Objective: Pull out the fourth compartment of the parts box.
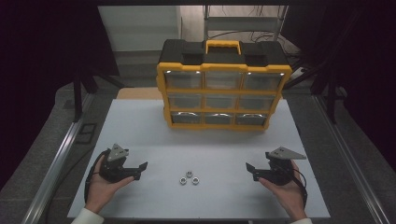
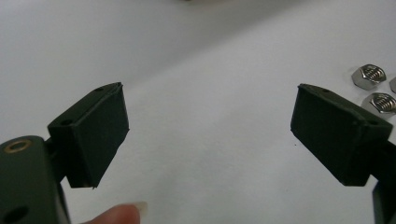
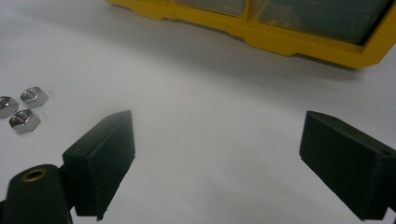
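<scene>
Three steel hex nuts point(image 1: 189, 178) lie close together on the white tabletop point(image 1: 140, 130), near its front edge. My left gripper point(image 1: 139, 171) rests to their left, open and empty, jaws pointing toward them. To their right my right gripper point(image 1: 252, 171) is also open and empty, facing the nuts. In the left gripper view the nuts point(image 2: 373, 88) sit at the far right, beyond the wide-apart jaws of the left gripper point(image 2: 210, 126). In the right gripper view the nuts point(image 3: 23, 109) lie at the left edge, outside the spread jaws of the right gripper point(image 3: 217, 149).
A yellow and black drawer organizer point(image 1: 223, 93) with a carry handle stands at the back of the table, its clear drawers all shut. Its lower yellow frame point(image 3: 299, 42) crosses the top of the right gripper view. Metal rails run along both sides of the table.
</scene>
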Action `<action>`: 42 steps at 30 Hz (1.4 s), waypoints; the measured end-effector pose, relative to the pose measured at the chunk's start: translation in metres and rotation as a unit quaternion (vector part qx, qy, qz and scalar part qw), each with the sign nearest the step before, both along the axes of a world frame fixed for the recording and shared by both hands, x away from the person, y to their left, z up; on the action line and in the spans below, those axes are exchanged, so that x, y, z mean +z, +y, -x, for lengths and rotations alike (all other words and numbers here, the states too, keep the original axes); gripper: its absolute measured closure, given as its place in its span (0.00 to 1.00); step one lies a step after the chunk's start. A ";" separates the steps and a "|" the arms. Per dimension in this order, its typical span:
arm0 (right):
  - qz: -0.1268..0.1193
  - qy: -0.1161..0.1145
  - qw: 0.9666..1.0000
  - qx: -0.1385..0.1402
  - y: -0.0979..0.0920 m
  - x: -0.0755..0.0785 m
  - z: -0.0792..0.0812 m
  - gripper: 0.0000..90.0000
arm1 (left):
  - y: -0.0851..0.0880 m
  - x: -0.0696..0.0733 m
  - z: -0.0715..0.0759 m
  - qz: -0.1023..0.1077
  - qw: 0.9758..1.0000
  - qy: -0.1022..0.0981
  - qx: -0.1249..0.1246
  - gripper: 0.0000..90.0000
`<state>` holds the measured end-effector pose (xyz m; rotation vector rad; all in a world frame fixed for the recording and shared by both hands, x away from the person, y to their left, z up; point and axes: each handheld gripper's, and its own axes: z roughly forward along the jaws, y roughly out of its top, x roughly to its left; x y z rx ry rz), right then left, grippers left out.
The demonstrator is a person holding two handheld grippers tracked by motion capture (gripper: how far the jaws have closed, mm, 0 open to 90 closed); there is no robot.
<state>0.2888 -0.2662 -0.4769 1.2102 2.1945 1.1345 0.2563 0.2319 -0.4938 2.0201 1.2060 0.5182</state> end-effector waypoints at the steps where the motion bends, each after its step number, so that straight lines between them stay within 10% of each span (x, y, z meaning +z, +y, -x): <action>1: 0.000 0.001 1.000 -0.001 0.000 0.000 0.001 0.12 | 0.001 0.000 0.000 -0.001 1.000 -0.002 0.002 0.13; 42: -0.024 -0.020 0.999 0.026 0.050 0.005 0.014 0.15 | -0.002 -0.002 -0.005 -0.008 1.000 -0.016 0.000 0.14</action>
